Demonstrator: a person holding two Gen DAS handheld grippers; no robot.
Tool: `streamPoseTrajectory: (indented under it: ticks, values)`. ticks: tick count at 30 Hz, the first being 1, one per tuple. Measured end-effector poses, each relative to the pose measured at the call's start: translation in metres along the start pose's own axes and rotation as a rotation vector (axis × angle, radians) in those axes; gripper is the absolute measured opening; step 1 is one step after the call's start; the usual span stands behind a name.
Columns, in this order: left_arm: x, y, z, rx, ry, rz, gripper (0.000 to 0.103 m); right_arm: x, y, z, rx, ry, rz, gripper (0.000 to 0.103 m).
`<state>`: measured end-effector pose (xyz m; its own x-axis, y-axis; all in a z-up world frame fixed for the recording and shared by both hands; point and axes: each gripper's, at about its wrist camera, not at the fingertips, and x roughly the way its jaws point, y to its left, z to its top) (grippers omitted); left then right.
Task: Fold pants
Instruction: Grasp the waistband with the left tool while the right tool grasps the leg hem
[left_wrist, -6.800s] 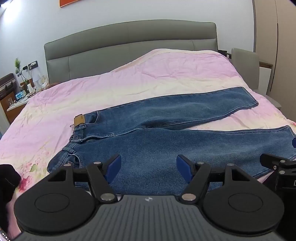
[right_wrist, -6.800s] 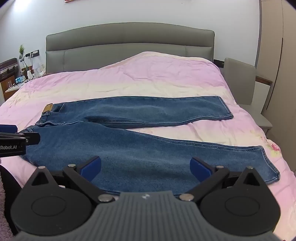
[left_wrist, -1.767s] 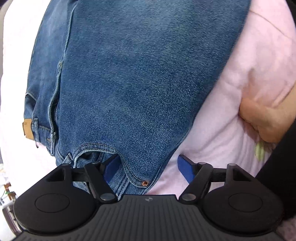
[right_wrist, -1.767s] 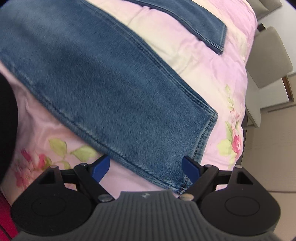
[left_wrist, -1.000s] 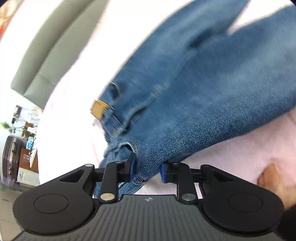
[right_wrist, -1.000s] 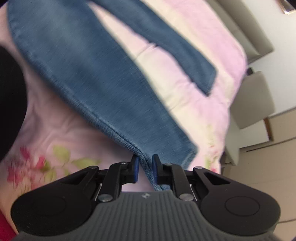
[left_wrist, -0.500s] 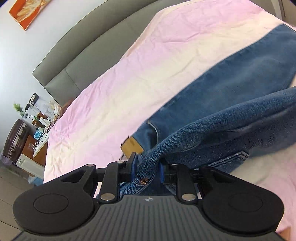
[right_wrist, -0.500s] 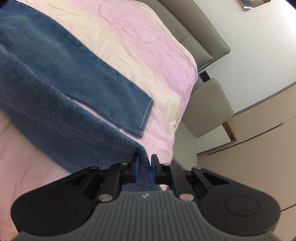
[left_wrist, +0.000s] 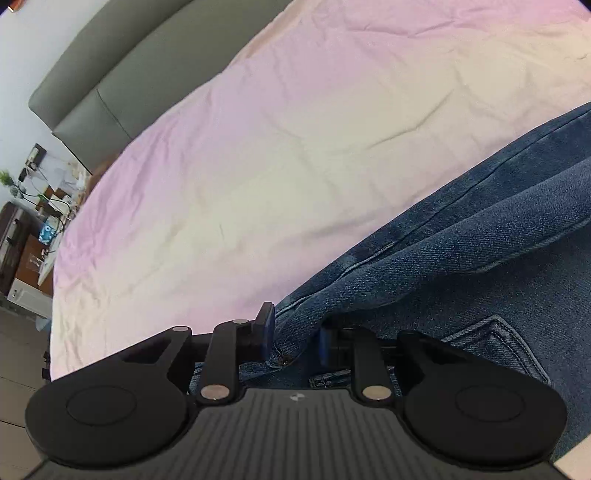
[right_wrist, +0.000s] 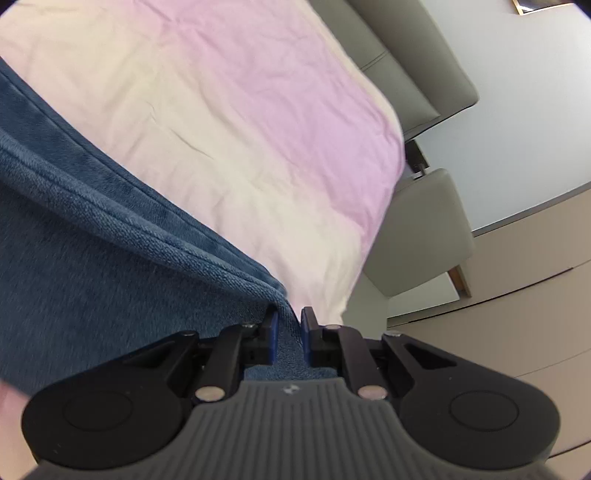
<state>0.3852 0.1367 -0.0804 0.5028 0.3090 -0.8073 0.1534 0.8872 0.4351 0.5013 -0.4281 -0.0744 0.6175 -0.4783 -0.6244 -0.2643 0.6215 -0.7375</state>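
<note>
The blue jeans (left_wrist: 461, 266) lie on the pink and cream bedspread (left_wrist: 295, 129). My left gripper (left_wrist: 295, 334) is shut on the waistband end of the near leg, which is folded over the far leg; a back pocket (left_wrist: 495, 339) shows at right. My right gripper (right_wrist: 289, 328) is shut on the hem end of the same leg of the jeans (right_wrist: 92, 251), laid along the far leg's edge. The layers under each gripper are hidden.
The grey headboard (left_wrist: 122, 74) runs along the far side of the bed. A nightstand with small items (left_wrist: 33, 221) stands at left. A grey chair (right_wrist: 424, 236) and a beige wardrobe (right_wrist: 517, 314) stand to the right of the bed (right_wrist: 258, 110).
Both grippers have carried the near leg farther across the bed and down onto the far leg. The brown waistband patch is now covered.
</note>
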Motion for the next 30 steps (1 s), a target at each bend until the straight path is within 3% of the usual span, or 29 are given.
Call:
streamPoseTrajectory:
  ticks: [5, 8, 13, 16, 17, 19, 20, 22, 24, 27, 30]
  values:
    - [0.04, 0.003, -0.005, -0.041, 0.049, -0.065, 0.028, 0.058, 0.029, 0.019, -0.072, 0.066, 0.011, 0.006]
    - [0.052, 0.005, -0.015, -0.05, 0.051, -0.083, 0.037, 0.084, 0.042, 0.018, -0.108, 0.11, -0.025, 0.005]
    - [0.049, 0.028, -0.029, -0.116, 0.035, -0.123, 0.041, 0.101, 0.035, 0.019, -0.034, 0.131, -0.044, 0.005]
    - [0.041, 0.053, -0.034, -0.21, 0.032, -0.162, 0.043, 0.097, 0.031, 0.022, -0.01, 0.134, -0.053, 0.005]
    - [0.038, 0.057, -0.036, -0.226, 0.035, -0.167, 0.043, 0.094, 0.029, 0.023, -0.007, 0.129, -0.067, 0.007]
    - [0.027, 0.06, -0.042, -0.21, 0.03, -0.156, 0.043, 0.084, 0.021, 0.026, 0.016, 0.114, -0.094, 0.024]
    - [0.02, 0.061, -0.046, -0.196, 0.019, -0.148, 0.044, 0.076, 0.017, 0.026, 0.032, 0.094, -0.083, 0.034]
    - [0.004, 0.06, -0.051, -0.191, -0.01, -0.14, 0.054, 0.059, 0.014, 0.026, 0.05, 0.06, -0.05, 0.035]
    - [-0.014, 0.067, -0.062, -0.224, -0.062, -0.105, 0.081, 0.042, 0.014, 0.025, 0.072, 0.032, 0.0, 0.035]
    - [-0.036, 0.085, -0.078, -0.264, -0.092, -0.099, 0.082, 0.011, 0.019, 0.022, 0.121, -0.053, 0.14, 0.036]
    - [-0.047, 0.098, -0.095, -0.237, -0.077, -0.094, 0.082, -0.024, 0.043, 0.032, 0.114, -0.174, 0.288, 0.036]
